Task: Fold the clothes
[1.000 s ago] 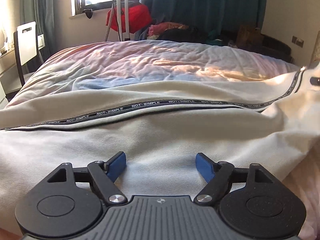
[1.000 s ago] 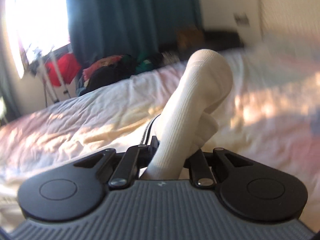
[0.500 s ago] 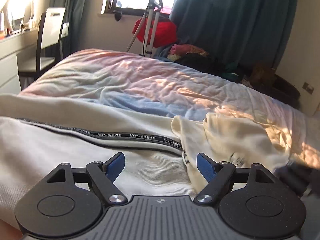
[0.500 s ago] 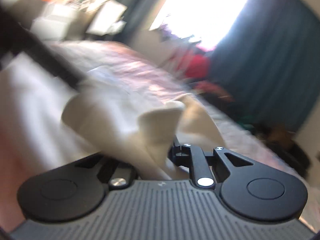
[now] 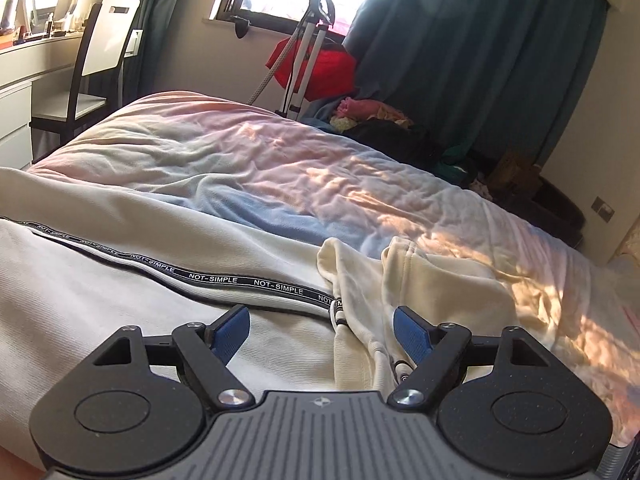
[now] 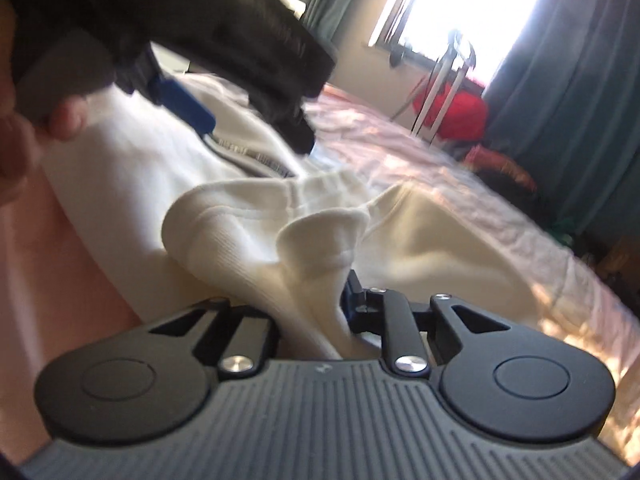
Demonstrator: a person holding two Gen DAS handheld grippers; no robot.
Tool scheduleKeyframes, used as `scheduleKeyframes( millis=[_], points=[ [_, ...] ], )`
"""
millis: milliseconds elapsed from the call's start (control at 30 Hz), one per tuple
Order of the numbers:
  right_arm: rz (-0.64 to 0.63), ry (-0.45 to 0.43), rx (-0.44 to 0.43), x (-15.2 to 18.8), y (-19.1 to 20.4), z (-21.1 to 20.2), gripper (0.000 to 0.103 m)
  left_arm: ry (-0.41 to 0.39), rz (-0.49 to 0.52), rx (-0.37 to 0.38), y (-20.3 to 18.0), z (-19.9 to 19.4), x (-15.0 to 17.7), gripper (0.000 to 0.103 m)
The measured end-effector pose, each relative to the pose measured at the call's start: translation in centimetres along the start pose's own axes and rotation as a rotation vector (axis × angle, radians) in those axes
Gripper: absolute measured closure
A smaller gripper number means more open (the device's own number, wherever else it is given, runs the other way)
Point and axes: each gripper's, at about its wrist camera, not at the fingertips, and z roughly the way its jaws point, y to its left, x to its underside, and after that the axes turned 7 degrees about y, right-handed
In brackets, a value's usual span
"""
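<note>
A cream garment (image 5: 120,300) with a black "NOT-SIMPLE" tape (image 5: 240,282) lies spread over the near side of the bed. One end of it (image 5: 432,284) is folded back and bunched on top. Low over the cloth, my left gripper (image 5: 322,330) is open, its blue pads (image 5: 230,330) on either side of the bunched fold and holding nothing. My right gripper (image 6: 316,312) is shut on a ribbed cuff (image 6: 312,248) of the same cream garment (image 6: 440,240); the cloth hides its left finger. In the blurred right wrist view the left gripper (image 6: 240,56) and a hand (image 6: 64,120) show at upper left.
The bed (image 5: 280,160) has a rumpled pink and blue cover with sun patches. A chair (image 5: 100,64) and a white desk (image 5: 16,92) stand at the left. A red bag (image 5: 320,68), a tripod (image 5: 308,40) and a clothes pile (image 5: 380,120) sit beyond the bed, by teal curtains (image 5: 480,60).
My right gripper has swung left with the cuff, from high above the bed to low over the garment. The garment's end now lies folded back. My left gripper stayed open.
</note>
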Motion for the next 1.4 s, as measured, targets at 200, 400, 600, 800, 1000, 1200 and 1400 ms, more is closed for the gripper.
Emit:
scheduleKeyframes(
  millis=[200, 400, 600, 800, 1000, 1200, 1400],
  points=[
    [0.186, 0.026, -0.274, -0.3, -2.5, -1.1, 0.019, -0.044, 0.039, 0.015, -0.3, -1.0, 0.0, 0.022],
    [0.434, -0.04, -0.437, -0.5, -7.2, -3.2, 0.02, -0.081, 0.051, 0.029, -0.2, -2.3, -0.4, 0.022],
    [0.771, -0.045, -0.264, -0.5, -15.0, -1.1, 0.02, -0.053, 0.112, 0.114, -1.6, -1.6, -0.1, 0.022],
    [0.915, 0.006, -0.301, -3.1, -18.5, 5.3, 0.026, 0.009, 0.203, 0.273, -3.7, 0.0, 1.4, 0.027],
    [0.818, 0.056, -0.348, -4.6, -15.7, 10.7, 0.037, 0.095, 0.255, 0.323, -4.9, 2.8, 2.7, 0.037],
    [0.821, 0.119, -0.315, -2.7, -15.3, 13.9, 0.06, 0.17, 0.25, 0.323, -4.6, 5.6, 3.2, 0.044],
    [0.78, 0.021, -0.282, -2.9, -14.9, 12.5, 0.086, 0.161, 0.258, 0.317, -4.5, 6.1, 3.4, 0.041]
  ],
)
